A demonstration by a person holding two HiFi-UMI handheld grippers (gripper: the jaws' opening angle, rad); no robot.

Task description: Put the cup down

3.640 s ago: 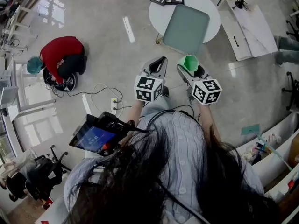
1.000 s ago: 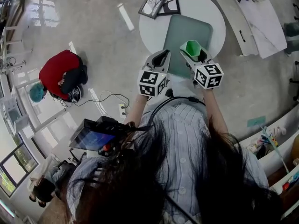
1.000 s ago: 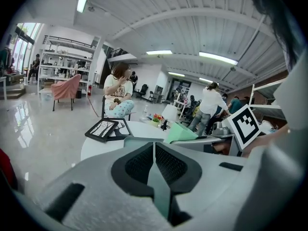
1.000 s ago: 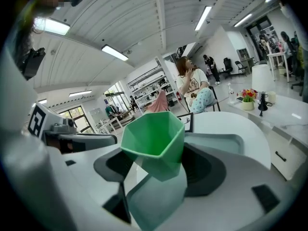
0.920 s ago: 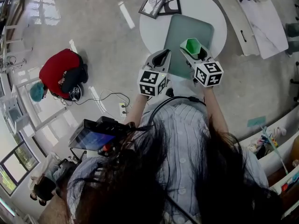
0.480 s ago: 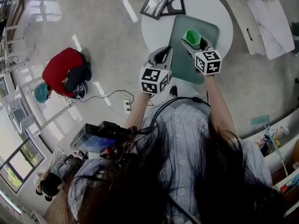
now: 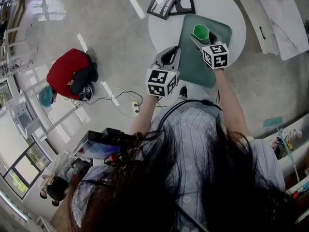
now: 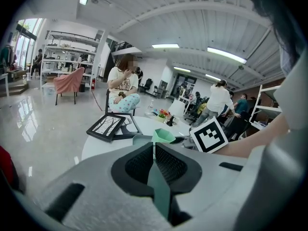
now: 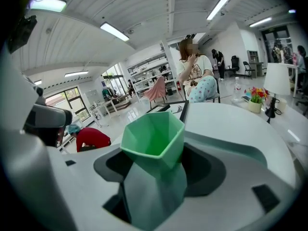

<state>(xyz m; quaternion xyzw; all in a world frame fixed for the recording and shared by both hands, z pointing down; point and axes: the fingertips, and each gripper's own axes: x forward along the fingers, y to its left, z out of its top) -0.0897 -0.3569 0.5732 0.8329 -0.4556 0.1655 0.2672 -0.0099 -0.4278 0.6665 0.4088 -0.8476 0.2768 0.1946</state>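
Our right hand-held gripper is clenched on the green cup, its 2 jaws pressing the faceted lower body from either side while the open mouth stands upright above them. In the head view that right hand-held gripper holds the cup over the far part of the grey-green tray; we cannot tell whether the cup's base touches the tray. Our left hand-held gripper is closed, the tips of its jaws meeting with nothing between them, and in the head view it hangs just beside the tray's left edge, near the rim of the desk. From the left gripper view we see the cup standing above the tray, with the marker cube of the right one just to its right. The tray lies on the round white desk, reaching past its near edge. Beyond it, 2 black picture frames lie on the far left part of the desk. Well apart, on the floor to our left, a person in a red top crouches.
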